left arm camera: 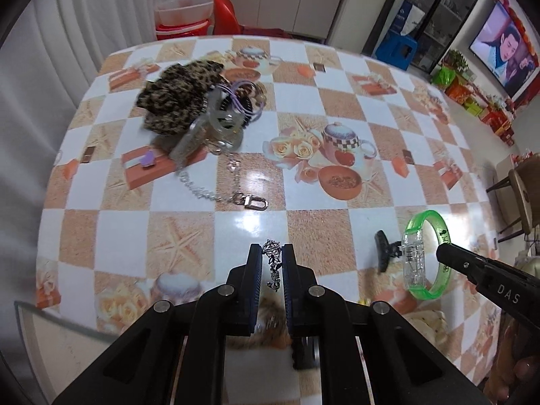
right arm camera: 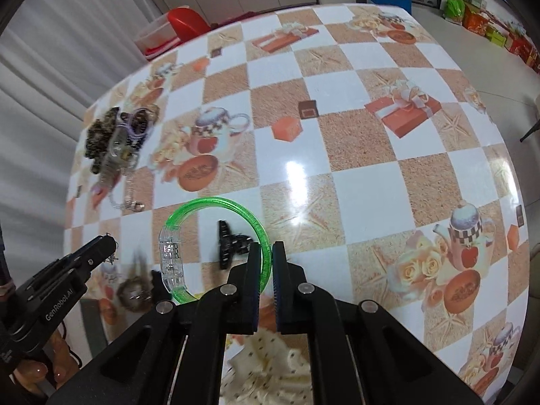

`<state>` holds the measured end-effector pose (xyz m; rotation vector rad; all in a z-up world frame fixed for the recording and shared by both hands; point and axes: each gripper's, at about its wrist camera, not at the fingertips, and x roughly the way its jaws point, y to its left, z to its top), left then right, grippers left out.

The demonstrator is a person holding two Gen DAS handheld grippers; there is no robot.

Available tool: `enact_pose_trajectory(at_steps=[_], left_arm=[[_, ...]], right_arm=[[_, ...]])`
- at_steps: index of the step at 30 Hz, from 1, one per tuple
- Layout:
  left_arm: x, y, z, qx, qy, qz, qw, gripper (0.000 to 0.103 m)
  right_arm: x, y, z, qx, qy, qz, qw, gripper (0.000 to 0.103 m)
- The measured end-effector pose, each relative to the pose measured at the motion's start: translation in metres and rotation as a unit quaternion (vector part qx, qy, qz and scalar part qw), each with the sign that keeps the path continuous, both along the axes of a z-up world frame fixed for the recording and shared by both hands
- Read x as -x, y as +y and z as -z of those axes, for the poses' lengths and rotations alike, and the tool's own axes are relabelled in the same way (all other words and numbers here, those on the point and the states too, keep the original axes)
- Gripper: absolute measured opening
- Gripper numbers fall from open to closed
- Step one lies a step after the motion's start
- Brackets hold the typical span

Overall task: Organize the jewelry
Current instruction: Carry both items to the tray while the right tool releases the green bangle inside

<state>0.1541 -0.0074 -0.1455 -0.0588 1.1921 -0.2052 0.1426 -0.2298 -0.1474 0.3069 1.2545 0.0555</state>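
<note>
My left gripper (left arm camera: 273, 253) is shut on a small silver filigree ornament (left arm camera: 272, 257) and holds it above the table; it also shows in the right wrist view (right arm camera: 109, 248). My right gripper (right arm camera: 266, 253) is shut on a green translucent bangle (right arm camera: 216, 202) with a clear plastic segment; the bangle also shows in the left wrist view (left arm camera: 426, 256). A black hair clip (right arm camera: 226, 243) hangs inside the bangle's ring. A pile of jewelry lies at the far left: leopard scrunchie (left arm camera: 175, 98), clear bangles (left arm camera: 219, 118), purple rings (left arm camera: 244, 96) and a silver chain (left arm camera: 216, 192) with a clasp.
The round table (right arm camera: 371, 128) has a checked teapot-print cloth. A cream dotted cloth (right arm camera: 270, 368) lies under my right gripper. A purple heart piece (left arm camera: 147, 159) lies left of the chain. A red tub (left arm camera: 184, 17) stands behind the table. Chairs stand at the right.
</note>
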Motion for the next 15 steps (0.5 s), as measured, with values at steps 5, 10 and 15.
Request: enact_pose_trajectory(at_steps=[5,10,15], left_arm=[[0.023,0.023,-0.023,0.004,-0.016,-0.019,0.9997,0.017],[0.048,0.062,-0.038,0.006,-0.023,-0.052,0.9984,0.017],[0.080,0.113,-0.042,-0.010,-0.018,-0.099,0.9949,0.017]], right_arm=[[0.011,0.016,-0.015,-0.010,-0.005,-0.020,1.000,0.007],[0.020,0.052,-0.027,-0.024,-0.002,-0.056,0.998,0.007],[0.028,0.106,-0.037,-0.037,0.000,-0.103,0.994,0.007]])
